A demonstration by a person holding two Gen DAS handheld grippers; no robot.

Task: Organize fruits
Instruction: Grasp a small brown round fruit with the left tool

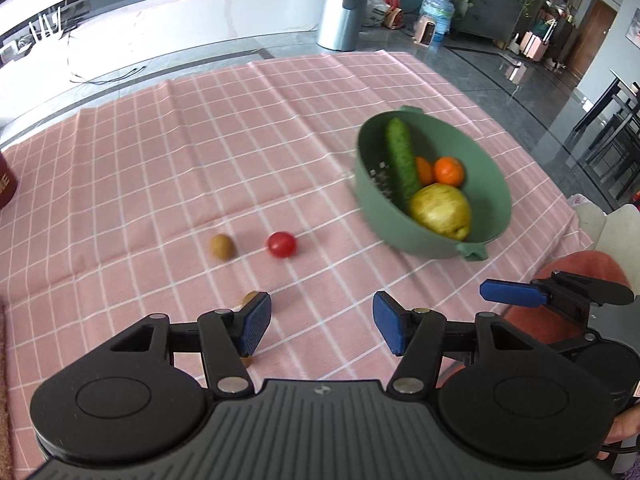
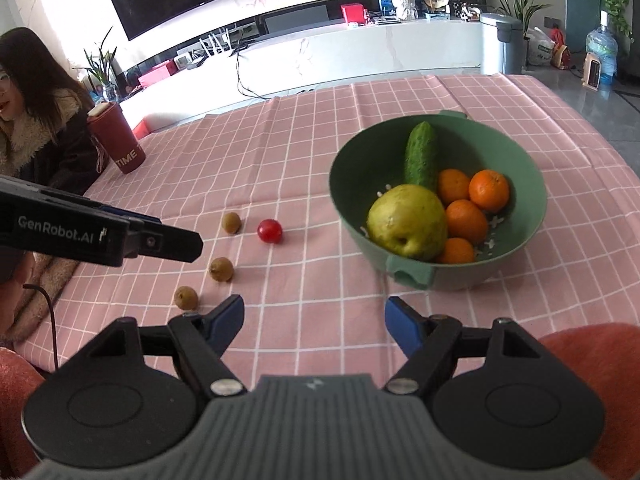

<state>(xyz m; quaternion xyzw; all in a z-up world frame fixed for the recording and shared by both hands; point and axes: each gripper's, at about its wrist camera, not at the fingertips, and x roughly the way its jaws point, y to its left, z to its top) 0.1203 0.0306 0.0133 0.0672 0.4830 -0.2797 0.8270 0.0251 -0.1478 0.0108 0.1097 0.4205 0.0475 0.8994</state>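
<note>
A green bowl on the pink checked cloth holds a cucumber, a yellow-green pear and several oranges; the bowl also shows in the left wrist view. Left of it on the cloth lie a small red tomato and three kiwis. In the left wrist view I see the tomato and one kiwi; another kiwi is half hidden behind my left finger. My left gripper is open and empty above the cloth. My right gripper is open and empty near the bowl.
A dark red cup stands at the table's far left. A person sits at the left edge. The left gripper's body reaches in from the left in the right wrist view. The table's right edge drops to the floor.
</note>
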